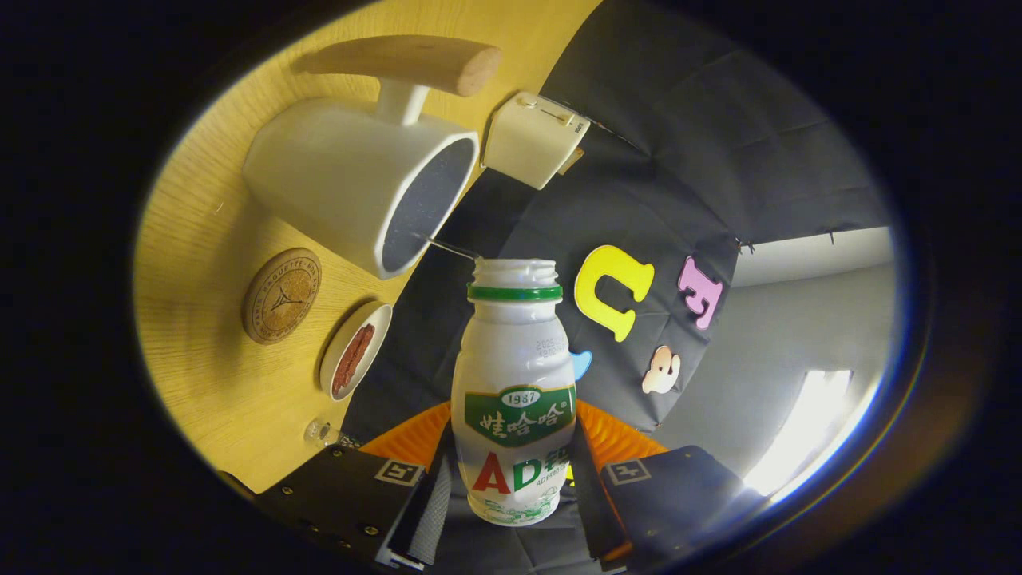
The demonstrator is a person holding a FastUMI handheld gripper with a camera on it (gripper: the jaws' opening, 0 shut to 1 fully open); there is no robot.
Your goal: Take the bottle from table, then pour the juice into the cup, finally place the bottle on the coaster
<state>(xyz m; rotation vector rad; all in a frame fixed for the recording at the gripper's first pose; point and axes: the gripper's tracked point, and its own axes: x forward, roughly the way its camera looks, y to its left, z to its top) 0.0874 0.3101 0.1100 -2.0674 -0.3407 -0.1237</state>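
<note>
Gripper view: gripper [511, 479] clamped on the uncapped bottle [513, 399], both fingers pressing its sides, centre-bottom of frame. View rolled; wooden table [207, 383] fills the left. Cup [359, 180] upper left, cork coaster [281, 295] below it, small dish [355, 349] beside.

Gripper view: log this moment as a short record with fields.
tongs: shut on the bottle, one finger on each side of its lower body
bottle: white, green neck ring, cap off, tipped with the view
cup: white, wooden handle, mouth facing the bottle's neck
coaster: round cork, bare, beside the cup
small dish: holds something reddish, next to the coaster
table: light wood
</note>
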